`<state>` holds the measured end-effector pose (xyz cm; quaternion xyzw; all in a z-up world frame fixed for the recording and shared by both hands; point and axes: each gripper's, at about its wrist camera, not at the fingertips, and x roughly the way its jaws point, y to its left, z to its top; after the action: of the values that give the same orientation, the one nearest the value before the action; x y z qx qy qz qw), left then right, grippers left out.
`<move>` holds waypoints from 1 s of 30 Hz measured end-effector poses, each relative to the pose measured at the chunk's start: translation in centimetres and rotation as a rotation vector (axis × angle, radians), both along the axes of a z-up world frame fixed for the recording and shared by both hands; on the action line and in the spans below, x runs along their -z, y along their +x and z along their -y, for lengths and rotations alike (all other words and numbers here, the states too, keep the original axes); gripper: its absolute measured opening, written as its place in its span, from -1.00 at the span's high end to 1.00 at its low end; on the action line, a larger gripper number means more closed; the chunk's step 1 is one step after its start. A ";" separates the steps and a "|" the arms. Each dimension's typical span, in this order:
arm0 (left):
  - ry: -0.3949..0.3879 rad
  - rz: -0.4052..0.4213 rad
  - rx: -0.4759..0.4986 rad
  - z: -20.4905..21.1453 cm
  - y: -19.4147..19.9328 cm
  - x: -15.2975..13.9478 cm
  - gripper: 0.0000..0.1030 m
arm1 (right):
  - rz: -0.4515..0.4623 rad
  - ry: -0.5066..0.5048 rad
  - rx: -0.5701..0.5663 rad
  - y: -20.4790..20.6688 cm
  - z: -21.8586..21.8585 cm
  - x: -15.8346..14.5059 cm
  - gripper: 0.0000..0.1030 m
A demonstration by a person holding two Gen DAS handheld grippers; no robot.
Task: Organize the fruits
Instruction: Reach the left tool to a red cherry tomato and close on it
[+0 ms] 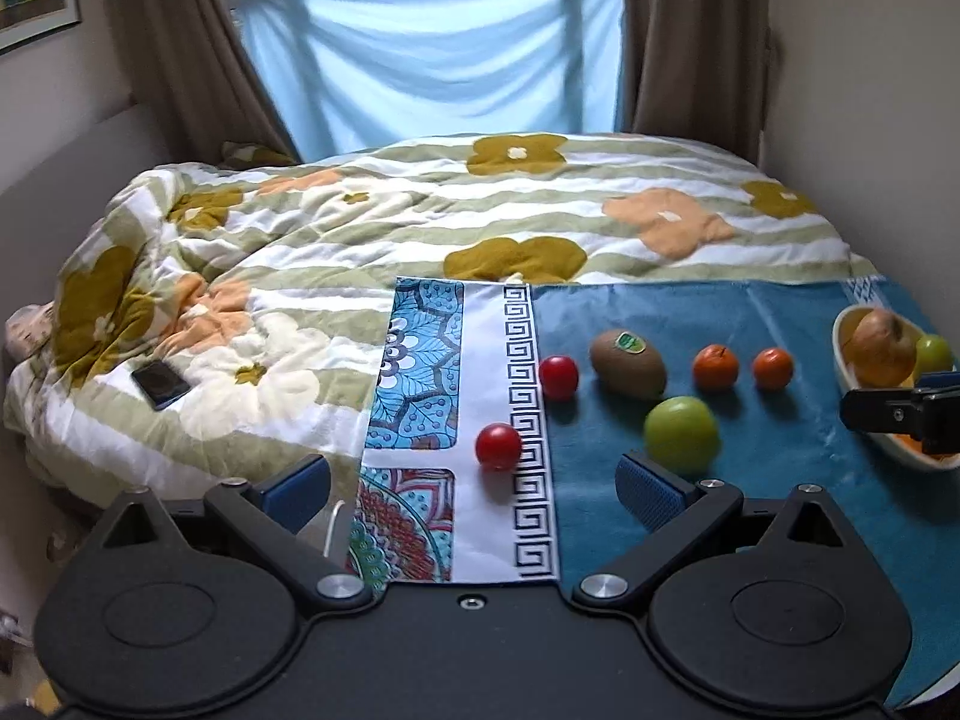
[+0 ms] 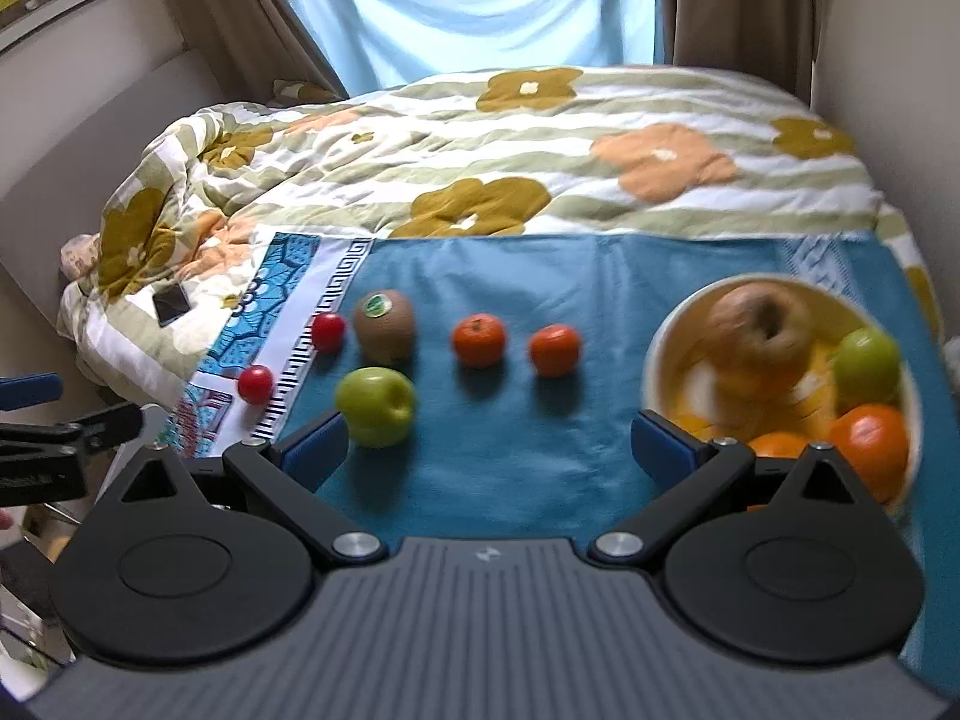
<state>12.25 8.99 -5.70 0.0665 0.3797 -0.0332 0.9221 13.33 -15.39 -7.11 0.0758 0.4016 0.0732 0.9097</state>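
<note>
Both tongs wide, holding nothing: left tongs [image 1: 474,495], right tongs [image 2: 489,447]. Loose fruits on blue cloth [image 2: 510,468] on bed: green apple [image 2: 376,405], kiwi [image 2: 384,324], two oranges, two tomatoes. Bowl [image 2: 660,342] at right, part filled. Apple likely firm, smooth, rolls; grip across its middle. Kiwi sits near behind it. Phone [image 1: 159,384] well apart on quilt.

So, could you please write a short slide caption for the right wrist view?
Open right gripper over a blue cloth, loose fruit ahead, partly filled bowl at right.
</note>
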 end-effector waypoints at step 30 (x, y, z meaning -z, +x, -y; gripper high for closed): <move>0.081 -0.153 0.384 0.3 9.4 9.4 0.33 | -0.082 0.079 0.142 4.5 -6.9 6.7 -1.00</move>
<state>21.65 8.74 -15.10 0.1720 0.4298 -0.1978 0.8640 17.84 -8.50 -13.79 0.1428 0.4289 0.0213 0.8917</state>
